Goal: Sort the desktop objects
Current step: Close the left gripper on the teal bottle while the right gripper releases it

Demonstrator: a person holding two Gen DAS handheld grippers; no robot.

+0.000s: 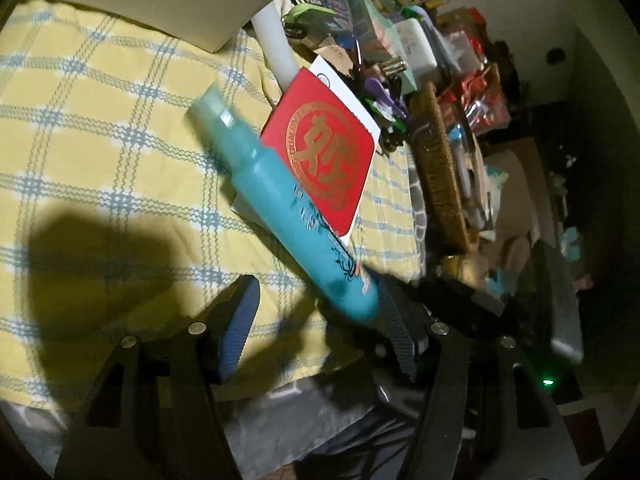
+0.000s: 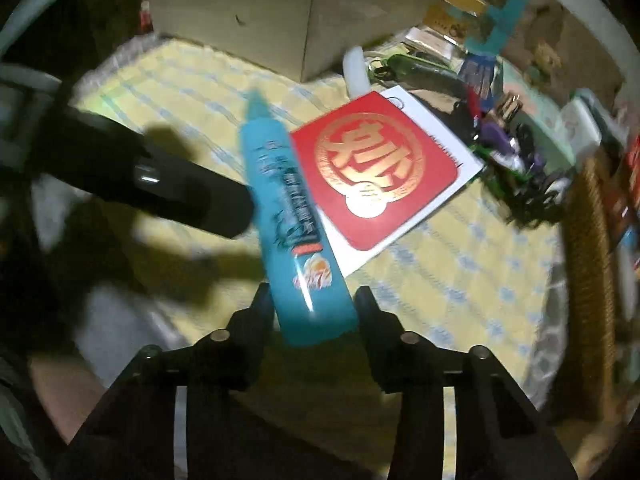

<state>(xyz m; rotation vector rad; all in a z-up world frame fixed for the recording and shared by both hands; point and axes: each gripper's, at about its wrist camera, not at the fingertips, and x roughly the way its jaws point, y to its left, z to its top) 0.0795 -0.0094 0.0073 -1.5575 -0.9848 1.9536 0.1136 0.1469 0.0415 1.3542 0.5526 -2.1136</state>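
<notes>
A teal spray bottle (image 2: 296, 216) is held by its base between the fingers of my right gripper (image 2: 314, 300), tilted up over the yellow checked cloth (image 2: 460, 280). The bottle also shows in the left wrist view (image 1: 288, 204), its base touching the right finger there. My left gripper (image 1: 316, 304) is open, its jaws wide apart, with the bottle against one finger only. The left gripper's dark body (image 2: 160, 184) shows at the left of the right wrist view. A red card with a gold emblem (image 2: 372, 168) lies on a white sheet behind the bottle.
A white box (image 2: 280, 20) stands at the back. A white tube (image 2: 356, 70) lies by the card. Keys, purple items and other clutter (image 2: 512, 148) crowd the right. A wicker basket (image 1: 438, 168) with packets stands at the cloth's right edge.
</notes>
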